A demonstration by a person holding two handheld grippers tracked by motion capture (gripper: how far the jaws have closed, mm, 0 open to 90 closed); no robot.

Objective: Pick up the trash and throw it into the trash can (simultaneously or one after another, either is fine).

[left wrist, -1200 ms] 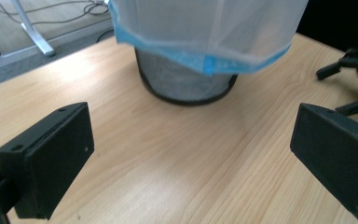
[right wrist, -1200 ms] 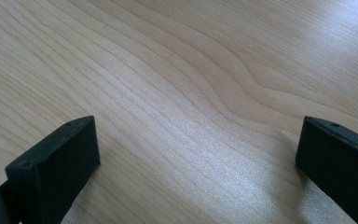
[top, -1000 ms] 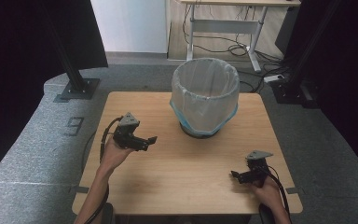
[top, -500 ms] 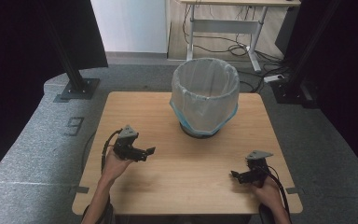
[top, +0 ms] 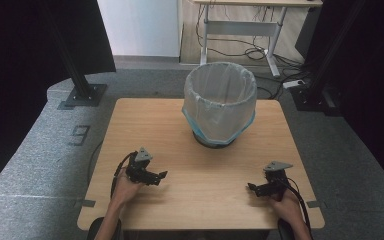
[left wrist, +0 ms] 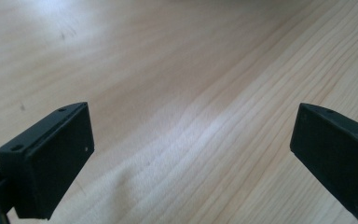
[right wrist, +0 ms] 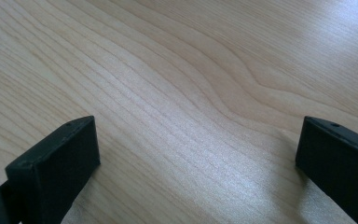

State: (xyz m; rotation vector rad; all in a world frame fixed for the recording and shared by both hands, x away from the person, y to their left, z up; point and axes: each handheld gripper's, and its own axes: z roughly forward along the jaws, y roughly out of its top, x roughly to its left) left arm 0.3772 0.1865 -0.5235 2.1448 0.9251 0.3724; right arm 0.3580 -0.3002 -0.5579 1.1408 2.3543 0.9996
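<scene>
Both tools [top: 161, 176] [top: 251, 187] gape; bin's [top: 220, 102] inside stays unreadable.

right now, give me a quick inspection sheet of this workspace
surface: wooden table, bare pale grain under both grippers
job's things: bin lined with a clear bag, upright at the far middle of the table
clutter: nothing seen
grippers: left gripper and right gripper low over the near edge, jaws wide apart, nothing between them
cables: one trails from each gripper; more lie on the floor under the far desk
surroundings: grey carpet, black stands each side
</scene>
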